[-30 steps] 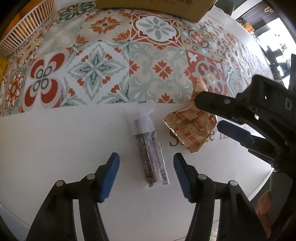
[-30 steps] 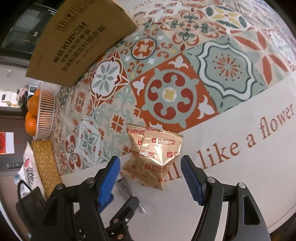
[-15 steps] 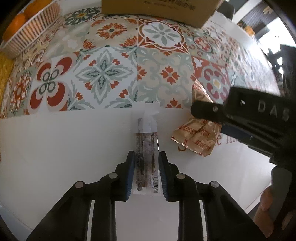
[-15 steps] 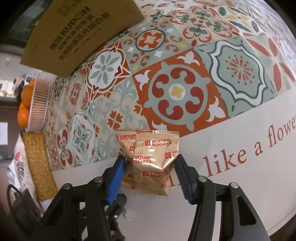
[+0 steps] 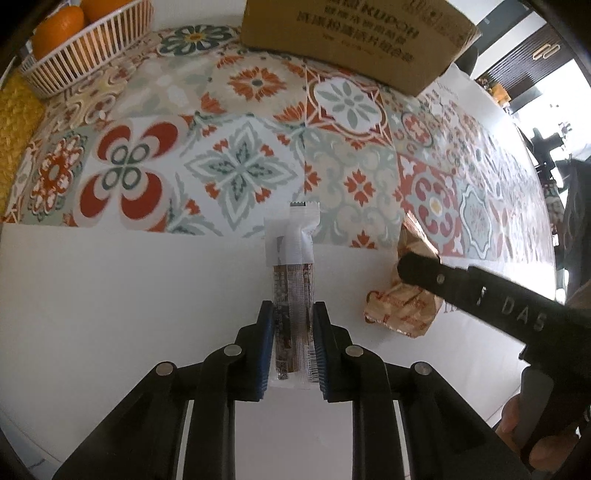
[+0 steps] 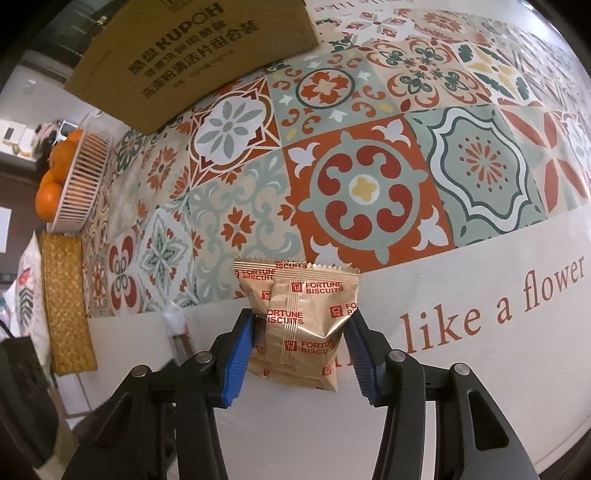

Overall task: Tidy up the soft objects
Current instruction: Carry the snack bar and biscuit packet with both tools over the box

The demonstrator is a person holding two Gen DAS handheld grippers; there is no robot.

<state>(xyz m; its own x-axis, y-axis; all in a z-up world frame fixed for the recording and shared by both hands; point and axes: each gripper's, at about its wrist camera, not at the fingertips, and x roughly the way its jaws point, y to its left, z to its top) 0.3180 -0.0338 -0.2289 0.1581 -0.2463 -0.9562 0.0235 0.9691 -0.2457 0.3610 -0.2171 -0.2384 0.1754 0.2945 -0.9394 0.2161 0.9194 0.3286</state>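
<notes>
Table, white near the jaws and covered beyond them by a patterned tile-print cloth; the white part carries the lettering "like a flower" to the right of the right gripper's jaws. Cardboard box, printed with dark characters, standing on the cloth far ahead of both pairs of jaws. White slatted basket holding oranges, far ahead and to the left of the left gripper's jaws, next to a woven yellow mat.

Right gripper: black frame, blue pads. Its jaws are closing, and both pads press on the sides of the upper of two gold biscuit packets, whose foil is dented at the right pad. The second packet lies under and slightly behind the first, its top edge showing ahead of the jaws. In the left wrist view the same gripper reaches in from the right over the packets, with part of a person's hand at its handle.

Left gripper: jaws drawn together and clamped on the near end of a long narrow snack bar in a clear and white wrapper. The bar runs straight ahead from between the pads, its crimped far end reaching the edge of the cloth.
</notes>
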